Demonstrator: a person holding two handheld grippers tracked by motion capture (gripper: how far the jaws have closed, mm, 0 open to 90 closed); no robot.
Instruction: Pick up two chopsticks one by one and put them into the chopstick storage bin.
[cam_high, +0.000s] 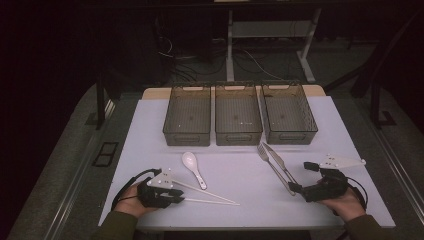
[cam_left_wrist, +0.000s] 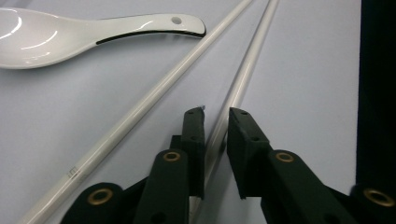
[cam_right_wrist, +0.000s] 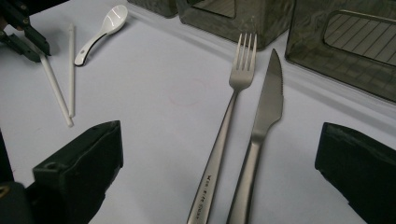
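My left gripper (cam_high: 177, 196) lies low at the table's front left, its jaws closed from both sides on one white chopstick (cam_left_wrist: 243, 79) that runs away between them (cam_left_wrist: 215, 112). The second chopstick (cam_left_wrist: 154, 98) lies free just beside it. A white ceramic spoon (cam_high: 192, 167) rests beyond them. At the front right, my right gripper (cam_high: 301, 176) stands open wide. A steel fork (cam_right_wrist: 224, 130) and a serrated knife (cam_right_wrist: 268, 107) lie side by side on the table between its jaws (cam_right_wrist: 219, 135), untouched.
Three dark see-through bins (cam_high: 186, 138) (cam_high: 238, 138) (cam_high: 290, 136) stand in a row at the back of the white table top (cam_high: 235, 170). The table's front edge runs close under both hands.
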